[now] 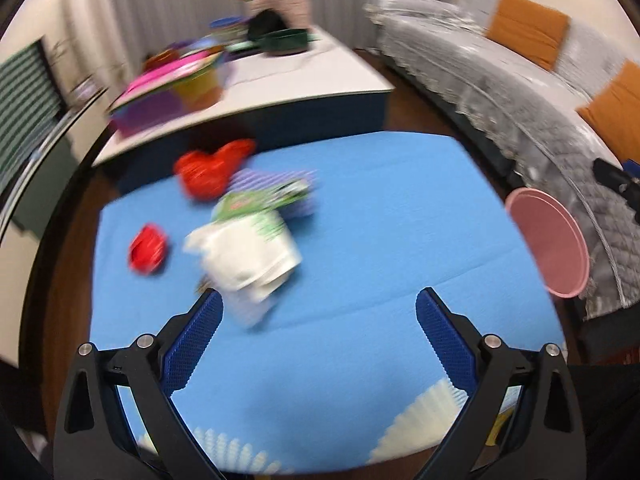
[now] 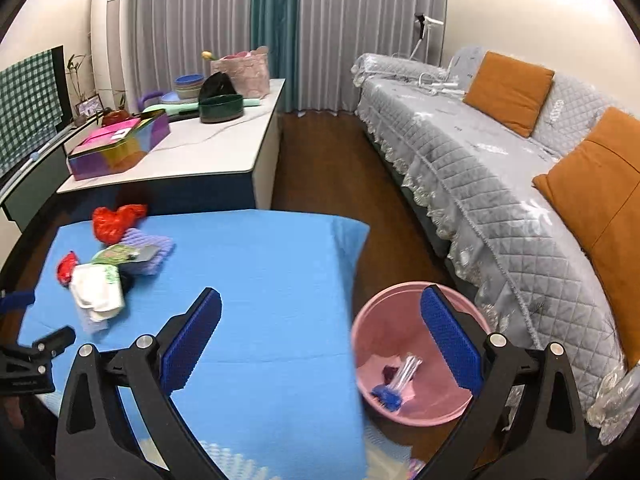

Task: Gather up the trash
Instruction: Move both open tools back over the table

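Observation:
A heap of trash lies on the blue table [image 1: 380, 220]: a white crumpled wrapper [image 1: 248, 256], a green packet [image 1: 260, 198], a purple ridged piece [image 1: 276, 184], and two red scraps [image 1: 208, 172] [image 1: 148, 248]. My left gripper [image 1: 318, 320] is open and empty, just short of the white wrapper. My right gripper [image 2: 320, 320] is open and empty above the table's right edge and the pink bin [image 2: 416, 356] on the floor. The bin holds a clear plastic item [image 2: 406, 370] and blue bits [image 2: 386, 394]. The heap shows at the left in the right wrist view, with the white wrapper [image 2: 98, 290] nearest.
A grey-covered sofa [image 2: 500, 184] with orange cushions [image 2: 508, 92] runs along the right. A white counter [image 2: 208, 148] with boxes and bowls stands behind the blue table. Brown floor lies between table and sofa. The pink bin [image 1: 552, 244] appears at the right in the left wrist view.

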`<state>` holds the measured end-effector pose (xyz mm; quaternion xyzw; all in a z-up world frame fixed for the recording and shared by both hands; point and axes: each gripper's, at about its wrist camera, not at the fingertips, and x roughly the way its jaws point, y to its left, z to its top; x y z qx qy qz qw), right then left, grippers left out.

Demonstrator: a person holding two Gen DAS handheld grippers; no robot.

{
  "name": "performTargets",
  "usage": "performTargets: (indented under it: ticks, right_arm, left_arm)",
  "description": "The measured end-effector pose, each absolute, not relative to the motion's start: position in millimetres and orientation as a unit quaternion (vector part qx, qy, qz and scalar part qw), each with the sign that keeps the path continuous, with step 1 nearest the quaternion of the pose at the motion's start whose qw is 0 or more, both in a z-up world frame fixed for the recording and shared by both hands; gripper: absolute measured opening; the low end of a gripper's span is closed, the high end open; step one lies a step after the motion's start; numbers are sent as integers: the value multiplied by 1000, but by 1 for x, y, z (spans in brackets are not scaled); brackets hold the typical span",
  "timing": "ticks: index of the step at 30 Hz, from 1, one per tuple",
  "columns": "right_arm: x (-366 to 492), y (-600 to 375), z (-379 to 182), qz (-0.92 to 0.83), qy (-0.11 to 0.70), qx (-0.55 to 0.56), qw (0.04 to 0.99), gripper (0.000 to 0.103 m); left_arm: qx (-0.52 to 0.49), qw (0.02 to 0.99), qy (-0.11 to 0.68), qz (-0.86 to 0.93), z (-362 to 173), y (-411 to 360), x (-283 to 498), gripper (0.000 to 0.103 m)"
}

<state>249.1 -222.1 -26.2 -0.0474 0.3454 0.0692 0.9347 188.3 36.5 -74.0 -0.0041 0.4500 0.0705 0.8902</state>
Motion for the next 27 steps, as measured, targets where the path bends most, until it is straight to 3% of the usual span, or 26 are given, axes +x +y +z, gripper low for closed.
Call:
performTargets:
  ticks: [7,27]
  right_arm:
    - [226,-174,-14,108,353,-35,929,98]
    - [249,-96,-90,174,397,-69,899,98]
  left_arm:
    - [-36,885,444,132,-73,90,165,94]
    - [-36,871,465,156,-120,121,204,94]
